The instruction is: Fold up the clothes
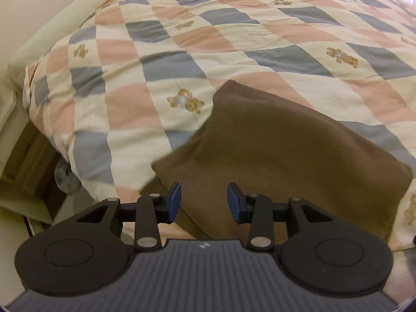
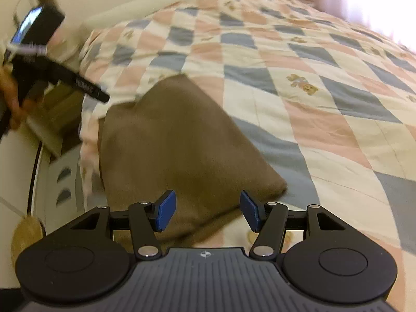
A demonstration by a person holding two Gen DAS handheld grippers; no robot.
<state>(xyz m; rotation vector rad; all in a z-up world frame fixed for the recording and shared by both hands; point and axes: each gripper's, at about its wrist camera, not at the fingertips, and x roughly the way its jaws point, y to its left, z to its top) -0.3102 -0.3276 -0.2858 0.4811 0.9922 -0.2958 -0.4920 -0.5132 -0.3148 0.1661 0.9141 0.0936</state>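
Brown garment (image 1: 280,150) flat on quilt (image 1: 234,39)

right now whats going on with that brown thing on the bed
A person is folding clothes with a hand-held tool in each hand. The brown garment lies folded on the checked quilt near the bed's edge. The left tool and right tool are both open above it, holding nothing.

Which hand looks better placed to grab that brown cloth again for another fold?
Probably the right. Its hand-held gripper hangs open just over the cloth's near corner. The left hand-held gripper is also open but sits off beside the bed's edge.
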